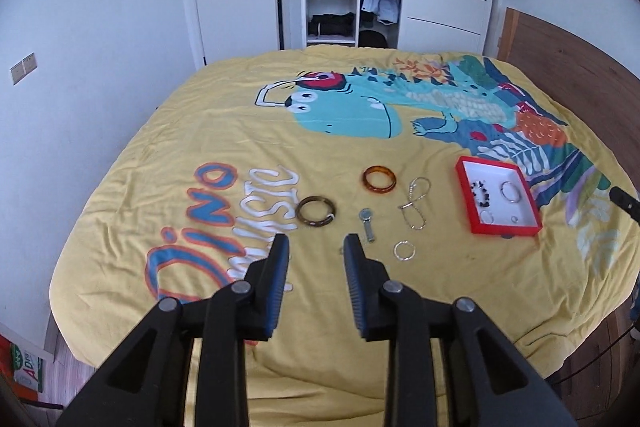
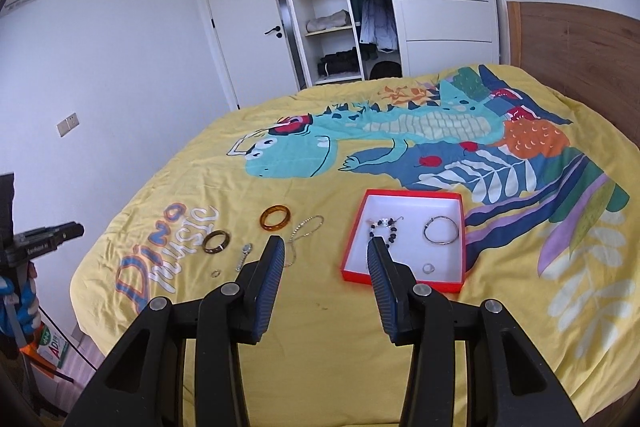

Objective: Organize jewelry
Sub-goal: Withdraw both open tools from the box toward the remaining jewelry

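Both grippers empty: left gripper (image 1: 316,247) part open, right gripper (image 2: 326,251) wide. Red box (image 2: 352,247) holds 4 pieces; 6 lie loose left of it. Recommend the left descends squarely over the watch (image 1: 369,225), pinching its strap.

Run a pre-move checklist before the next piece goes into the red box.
1. Left gripper open, holding nothing: ok.
2. Right gripper open, holding nothing: ok.
3. Red box uncovered, bare floor left inside: ok.
4. Loose pieces lie apart: orange bangle, brown bangle, watch, chain, silver ring: ok.
5. Beaded bracelet fully inside the box: ok.
6. Chain free of knots: cannot tell.
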Available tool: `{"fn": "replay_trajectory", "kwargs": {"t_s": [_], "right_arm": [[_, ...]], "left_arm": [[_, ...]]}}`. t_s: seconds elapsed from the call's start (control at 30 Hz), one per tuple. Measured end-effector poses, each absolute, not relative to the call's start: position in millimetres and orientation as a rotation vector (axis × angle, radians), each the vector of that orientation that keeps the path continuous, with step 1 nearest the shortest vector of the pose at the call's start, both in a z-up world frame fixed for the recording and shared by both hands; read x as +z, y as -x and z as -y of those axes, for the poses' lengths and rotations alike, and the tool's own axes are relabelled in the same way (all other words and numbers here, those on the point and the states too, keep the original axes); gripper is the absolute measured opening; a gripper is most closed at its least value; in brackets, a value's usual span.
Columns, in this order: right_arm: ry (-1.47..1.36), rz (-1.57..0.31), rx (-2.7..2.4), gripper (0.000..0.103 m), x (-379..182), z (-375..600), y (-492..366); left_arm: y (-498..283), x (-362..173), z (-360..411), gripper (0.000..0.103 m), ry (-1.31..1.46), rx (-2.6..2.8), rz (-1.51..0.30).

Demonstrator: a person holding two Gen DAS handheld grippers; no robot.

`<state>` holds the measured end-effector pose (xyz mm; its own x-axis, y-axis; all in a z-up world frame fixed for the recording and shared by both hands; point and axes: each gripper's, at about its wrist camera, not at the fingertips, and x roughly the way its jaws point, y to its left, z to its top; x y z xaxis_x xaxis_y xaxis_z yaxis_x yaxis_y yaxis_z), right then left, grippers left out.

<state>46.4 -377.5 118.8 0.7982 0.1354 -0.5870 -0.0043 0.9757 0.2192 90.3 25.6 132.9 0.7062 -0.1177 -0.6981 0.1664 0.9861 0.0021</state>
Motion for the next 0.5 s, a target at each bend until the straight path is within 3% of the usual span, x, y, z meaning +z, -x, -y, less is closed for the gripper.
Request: {"fn": "replay_trajectory", "kwargs": {"t_s": [0.5], "right_arm": [[-0.212, -0.701, 0.131, 0.046, 93.6, 330.3, -64.4]], "left_arm": [[-91.1, 78.5, -37.7, 0.027, -0.011, -0.160, -0.846]]}}
